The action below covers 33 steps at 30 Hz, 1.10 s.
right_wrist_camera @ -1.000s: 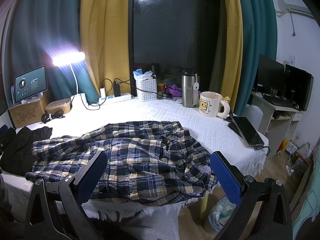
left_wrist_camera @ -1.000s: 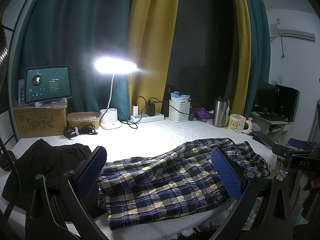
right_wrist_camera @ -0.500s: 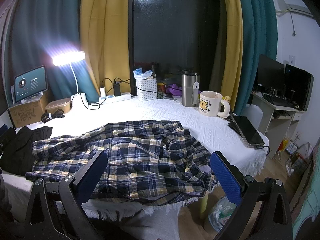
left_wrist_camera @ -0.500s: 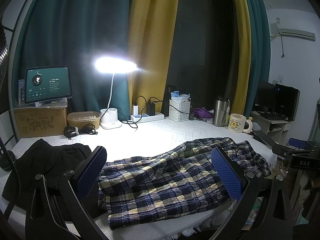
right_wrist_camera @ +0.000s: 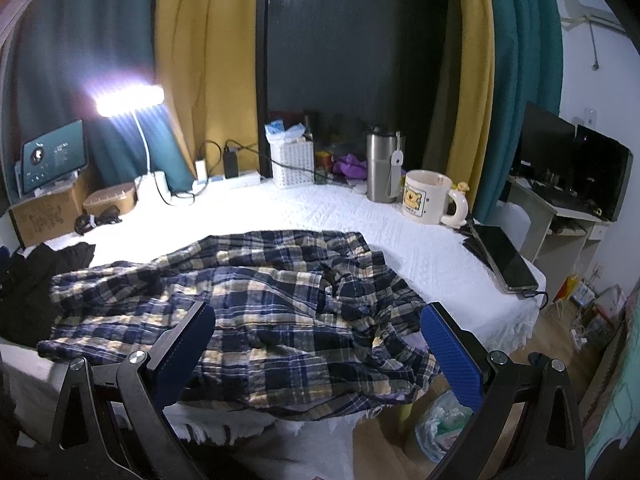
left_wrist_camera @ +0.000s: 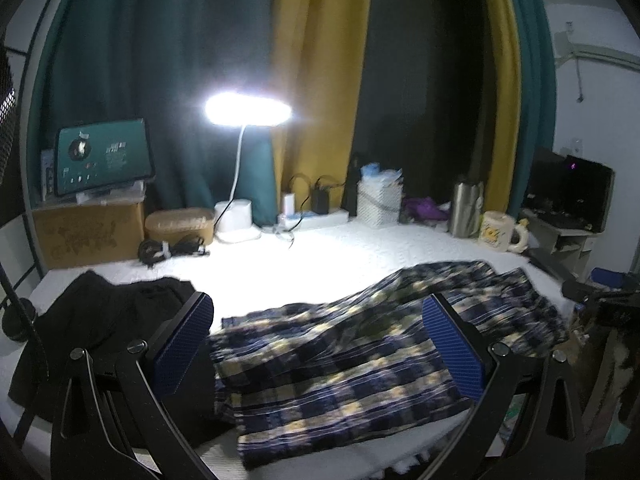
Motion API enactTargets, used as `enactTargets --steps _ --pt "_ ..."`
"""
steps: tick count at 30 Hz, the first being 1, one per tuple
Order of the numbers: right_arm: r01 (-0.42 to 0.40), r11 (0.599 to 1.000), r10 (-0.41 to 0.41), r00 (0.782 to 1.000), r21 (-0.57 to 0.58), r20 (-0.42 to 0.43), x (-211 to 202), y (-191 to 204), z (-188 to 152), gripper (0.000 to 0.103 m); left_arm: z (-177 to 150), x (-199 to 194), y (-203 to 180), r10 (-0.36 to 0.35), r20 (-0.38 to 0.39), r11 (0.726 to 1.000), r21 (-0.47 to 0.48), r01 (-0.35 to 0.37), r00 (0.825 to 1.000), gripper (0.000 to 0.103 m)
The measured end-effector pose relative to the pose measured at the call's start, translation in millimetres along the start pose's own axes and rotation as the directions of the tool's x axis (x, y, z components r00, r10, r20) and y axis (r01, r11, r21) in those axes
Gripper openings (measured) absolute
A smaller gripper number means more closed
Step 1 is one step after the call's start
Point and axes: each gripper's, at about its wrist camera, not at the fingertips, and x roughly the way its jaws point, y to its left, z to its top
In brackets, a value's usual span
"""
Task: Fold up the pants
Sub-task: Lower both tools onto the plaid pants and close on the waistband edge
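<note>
Blue, yellow and white plaid pants (left_wrist_camera: 360,352) lie rumpled and spread across the near part of a white-covered table (left_wrist_camera: 320,264). They also show in the right wrist view (right_wrist_camera: 256,312), where their right end bunches at the table edge. My left gripper (left_wrist_camera: 316,344) is open and empty, hovering over the pants' left end near the front edge. My right gripper (right_wrist_camera: 316,348) is open and empty, above the pants' right half. Neither touches the cloth.
A black garment (left_wrist_camera: 104,320) lies at the left. Along the back stand a lit desk lamp (left_wrist_camera: 248,110), a tablet (left_wrist_camera: 102,160) on a cardboard box, a white basket (right_wrist_camera: 292,160), a steel tumbler (right_wrist_camera: 382,168) and a mug (right_wrist_camera: 426,198). A phone (right_wrist_camera: 506,258) lies at the right edge.
Both grippers have shifted slightly toward the table, and the left wrist view is now motion-blurred. The pants lie as before and both grippers stay open.
</note>
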Motion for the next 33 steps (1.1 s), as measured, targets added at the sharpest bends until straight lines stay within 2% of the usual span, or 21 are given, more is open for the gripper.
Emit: enactTargets --steps 4,11,15,19,25,27,30,33 --pt "0.010 1.000 -0.011 0.999 -0.011 -0.036 25 -3 4 0.103 -7 25 10 0.039 -0.067 0.999 0.028 -0.037 0.997 0.103" --pt "0.024 1.000 -0.025 0.997 -0.019 -0.075 65 -8 19 0.103 -19 61 32 0.085 -0.186 0.994 0.085 -0.070 0.979 0.103" --pt "0.036 0.999 -0.039 0.994 -0.033 -0.098 86 -12 31 0.103 -23 81 47 0.093 -0.255 0.994 0.079 -0.075 0.962 0.103" --pt "0.032 0.999 -0.037 0.992 -0.040 -0.117 108 -18 47 0.103 -25 99 56 0.072 -0.308 0.996 0.064 -0.055 0.949 0.102" --pt "-0.031 0.999 0.028 0.985 -0.014 -0.169 152 -35 72 0.102 -27 116 64 0.049 -0.357 0.998 0.050 -0.034 0.933 0.084" --pt "-0.049 0.999 0.048 0.982 -0.002 -0.185 169 -41 80 0.097 -27 121 65 0.036 -0.372 0.999 0.046 -0.020 0.928 0.081" --pt "-0.059 0.998 0.055 0.972 -0.012 -0.228 195 -45 86 0.096 -28 126 66 0.016 -0.392 0.999 0.037 -0.002 0.920 0.071" --pt "-0.070 0.997 0.061 0.958 -0.023 -0.281 224 -49 85 0.091 -31 133 65 0.004 -0.412 1.000 0.029 0.008 0.911 0.051"
